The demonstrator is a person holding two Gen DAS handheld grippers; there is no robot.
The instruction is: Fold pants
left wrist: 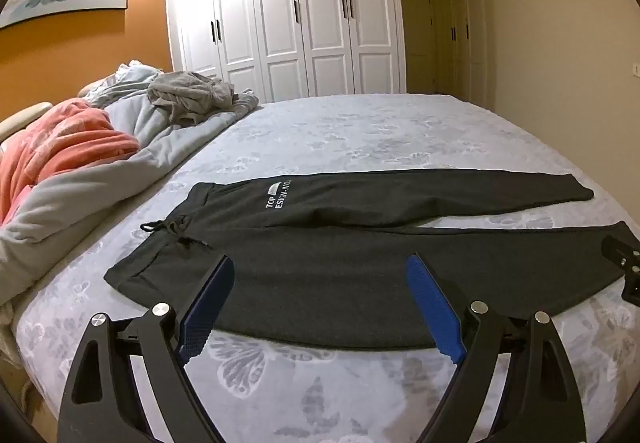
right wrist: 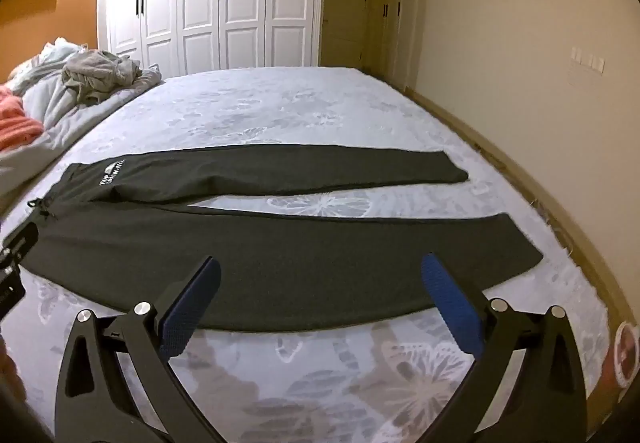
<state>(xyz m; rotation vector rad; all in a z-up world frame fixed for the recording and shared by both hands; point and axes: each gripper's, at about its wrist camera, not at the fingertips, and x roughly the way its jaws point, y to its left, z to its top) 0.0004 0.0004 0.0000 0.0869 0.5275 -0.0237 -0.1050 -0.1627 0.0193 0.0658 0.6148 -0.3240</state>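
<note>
Dark grey pants (left wrist: 340, 267) lie flat on the bed (left wrist: 360, 131), waistband to the left with a drawstring (left wrist: 168, 229) and a white logo (left wrist: 279, 194), both legs spread to the right. They also show in the right wrist view (right wrist: 280, 259). My left gripper (left wrist: 320, 275) is open and empty, hovering over the near leg's upper part. My right gripper (right wrist: 320, 275) is open and empty over the near leg further right. The right gripper's edge shows at the far right of the left wrist view (left wrist: 624, 267).
A pile of grey bedding (left wrist: 180, 99) and an orange blanket (left wrist: 68, 147) lies at the bed's left side. White wardrobes (left wrist: 304, 15) stand behind the bed. The bed's right edge (right wrist: 560, 243) drops to the floor by a cream wall.
</note>
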